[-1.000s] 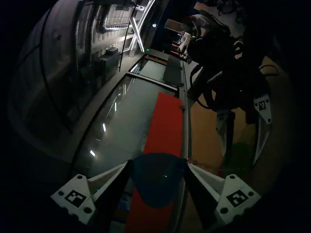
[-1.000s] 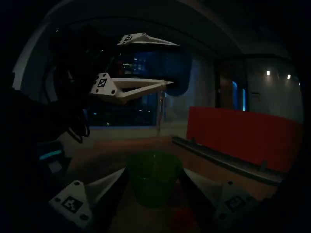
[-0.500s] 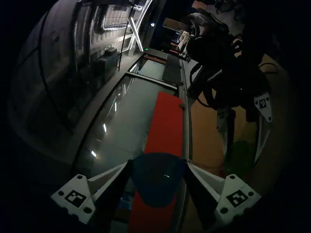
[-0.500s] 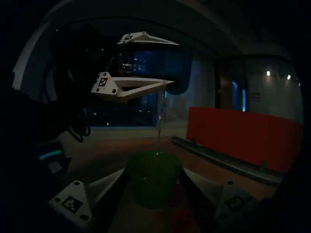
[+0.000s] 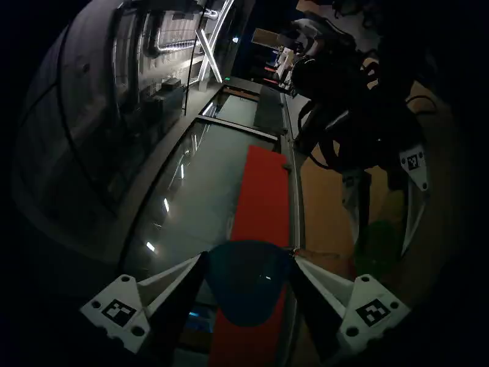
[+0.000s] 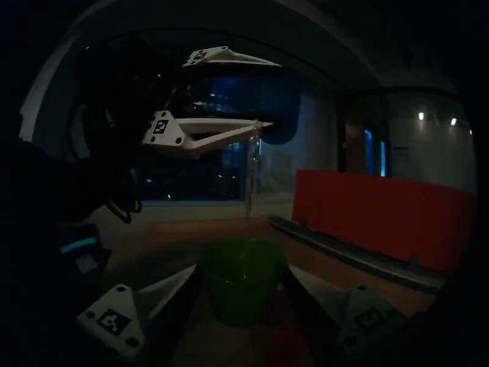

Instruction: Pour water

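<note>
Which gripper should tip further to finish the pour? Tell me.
Left. The left gripper holds the blue cup tilted above the green cup, with the water stream falling in; the right gripper just holds that receiver.

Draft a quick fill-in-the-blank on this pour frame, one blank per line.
The upper cup, held in the left claw, is ____ in colour.
The lower cup, held in the right claw, is ____ in colour.
A thin stream of ____ falls from the upper cup into the lower cup.
The panel behind them is ____ in colour.
Missing words: blue; green; water; red.
</note>
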The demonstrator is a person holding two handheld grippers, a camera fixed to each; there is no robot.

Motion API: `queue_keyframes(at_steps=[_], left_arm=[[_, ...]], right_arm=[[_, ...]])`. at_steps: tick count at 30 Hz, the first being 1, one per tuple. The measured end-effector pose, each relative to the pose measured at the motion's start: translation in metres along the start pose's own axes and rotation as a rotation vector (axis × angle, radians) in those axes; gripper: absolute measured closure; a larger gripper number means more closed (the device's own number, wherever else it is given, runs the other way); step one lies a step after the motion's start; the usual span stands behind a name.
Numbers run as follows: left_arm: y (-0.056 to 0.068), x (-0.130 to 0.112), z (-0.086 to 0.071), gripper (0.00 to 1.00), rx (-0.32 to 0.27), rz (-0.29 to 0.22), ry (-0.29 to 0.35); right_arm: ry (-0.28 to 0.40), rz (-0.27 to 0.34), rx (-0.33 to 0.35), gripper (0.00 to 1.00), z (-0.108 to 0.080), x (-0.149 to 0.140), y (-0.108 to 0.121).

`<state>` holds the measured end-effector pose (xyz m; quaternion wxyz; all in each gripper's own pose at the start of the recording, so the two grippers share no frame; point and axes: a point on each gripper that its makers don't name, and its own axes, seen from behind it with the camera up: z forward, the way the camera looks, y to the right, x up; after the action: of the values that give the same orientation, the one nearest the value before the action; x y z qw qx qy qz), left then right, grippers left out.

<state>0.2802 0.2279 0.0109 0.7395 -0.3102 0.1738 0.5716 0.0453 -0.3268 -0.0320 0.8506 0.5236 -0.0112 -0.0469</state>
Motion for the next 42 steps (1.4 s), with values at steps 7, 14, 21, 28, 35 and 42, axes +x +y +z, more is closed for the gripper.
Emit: queue_keyframes(at_steps=[7, 14, 21, 28, 35, 42], left_arm=[[-0.004, 0.004, 0.000, 0.10, 0.001, 0.019, 0.003], [-0.006, 0.007, 0.002, 0.10, -0.003, 0.043, 0.003], [-0.006, 0.010, 0.004, 0.10, -0.004, 0.063, 0.006], [-0.007, 0.012, 0.006, 0.10, 0.003, 0.086, 0.006], [-0.009, 0.013, 0.005, 0.10, 0.010, 0.107, 0.006], [-0.012, 0.015, 0.005, 0.10, 0.023, 0.136, 0.007]], right_arm=[[0.002, 0.000, -0.002, 0.00, -0.001, -0.001, 0.001], [0.005, 0.002, -0.003, 0.00, -0.002, -0.001, 0.001], [0.006, 0.002, -0.005, 0.00, -0.003, -0.001, 0.001], [0.007, 0.001, -0.006, 0.00, -0.003, 0.000, 0.001], [0.006, 0.000, -0.007, 0.00, -0.003, 0.000, 0.000], [0.005, -0.003, -0.007, 0.00, -0.002, 0.002, -0.001]])
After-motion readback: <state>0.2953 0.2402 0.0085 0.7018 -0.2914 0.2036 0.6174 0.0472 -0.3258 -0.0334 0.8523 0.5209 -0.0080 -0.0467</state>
